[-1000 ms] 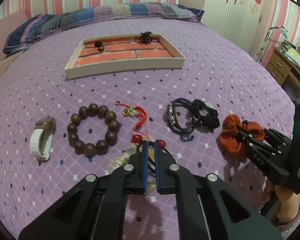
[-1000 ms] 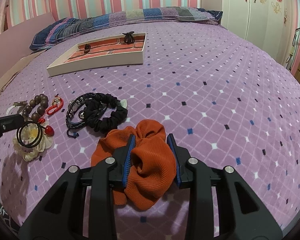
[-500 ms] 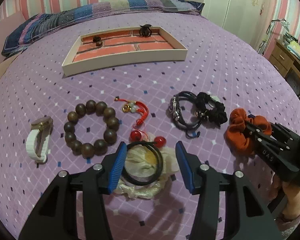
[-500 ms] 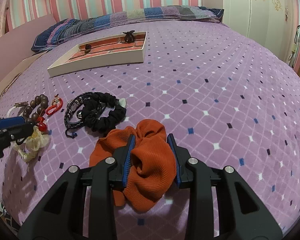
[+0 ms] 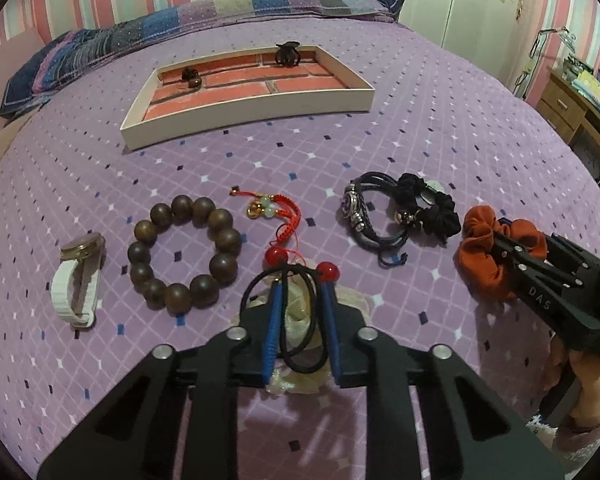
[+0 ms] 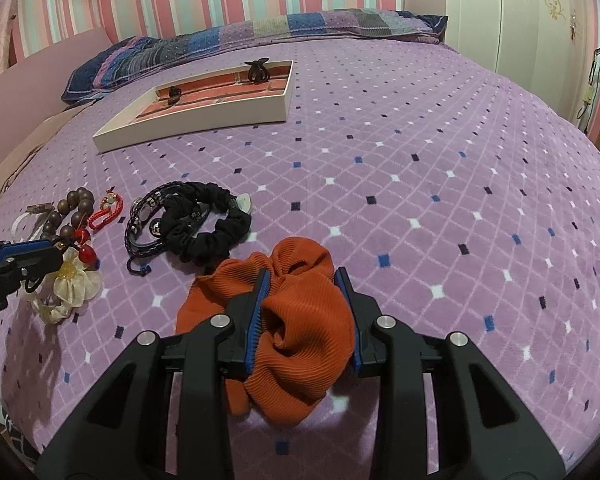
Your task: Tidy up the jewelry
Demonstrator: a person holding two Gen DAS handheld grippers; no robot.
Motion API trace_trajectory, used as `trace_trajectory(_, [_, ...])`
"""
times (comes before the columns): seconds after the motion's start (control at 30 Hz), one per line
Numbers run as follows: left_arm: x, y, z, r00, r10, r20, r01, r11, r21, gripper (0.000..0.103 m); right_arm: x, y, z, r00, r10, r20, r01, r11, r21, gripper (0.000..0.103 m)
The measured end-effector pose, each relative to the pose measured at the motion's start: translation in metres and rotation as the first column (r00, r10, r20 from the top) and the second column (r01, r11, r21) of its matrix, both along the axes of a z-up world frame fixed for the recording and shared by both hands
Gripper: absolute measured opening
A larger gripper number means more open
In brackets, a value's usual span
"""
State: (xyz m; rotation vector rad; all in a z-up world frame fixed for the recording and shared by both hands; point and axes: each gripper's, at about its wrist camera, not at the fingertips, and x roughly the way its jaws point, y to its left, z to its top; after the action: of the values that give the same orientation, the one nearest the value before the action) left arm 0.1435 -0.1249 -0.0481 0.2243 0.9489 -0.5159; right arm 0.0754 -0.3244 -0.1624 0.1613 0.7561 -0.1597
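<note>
Bedspread (image 5: 440,128) holds the jewelry; left gripper (image 5: 300,292) closing around the flower hair tie (image 5: 296,320) at 6 o'clock, right gripper (image 6: 302,280) clamping the orange scrunchie (image 6: 300,332), tray (image 5: 252,118) at 12

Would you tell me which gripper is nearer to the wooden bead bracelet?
Left. The left gripper, jaws closing around a black hair tie, sits just beside the wooden bead bracelet. The right gripper grips the orange scrunchie, farther away.

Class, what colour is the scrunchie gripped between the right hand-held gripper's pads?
Burnt orange scrunchie, ribbed; clearest in the right wrist view.
</note>
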Motion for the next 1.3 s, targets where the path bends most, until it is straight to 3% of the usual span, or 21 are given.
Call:
trace_trajectory(0.13, [0.000,0.005,0.008,1.000,0.003,0.006,-0.003,1.000,-0.030,0.010,0.000,0.000,-0.001,1.000,-0.001,0.000,0.001,1.000,-0.002,0.033])
trace_trajectory(0.47, [0.000,0.019,0.030,0.999,0.023,0.027,-0.021,0.996,-0.087,0.005,0.001,0.001,-0.001,1.000,-0.001,0.001,0.001,1.000,-0.003,0.033])
trace_trajectory(0.83, [-0.001,0.049,0.057,0.994,0.076,0.077,-0.064,0.988,-0.142,0.004,0.000,0.005,0.006,1.000,0.004,0.014,-0.004,1.000,-0.027,0.024])
trace_trajectory(1.1, [0.000,0.083,0.076,0.985,0.133,0.106,-0.111,0.975,-0.194,0.004,-0.002,0.014,0.017,1.000,0.004,0.030,-0.003,0.999,-0.048,0.023])
trace_trajectory(1.3, [0.004,0.104,0.074,0.983,0.160,0.092,-0.139,0.969,-0.203,0.004,-0.003,0.020,0.015,1.000,0.010,0.024,-0.008,0.998,-0.055,0.023])
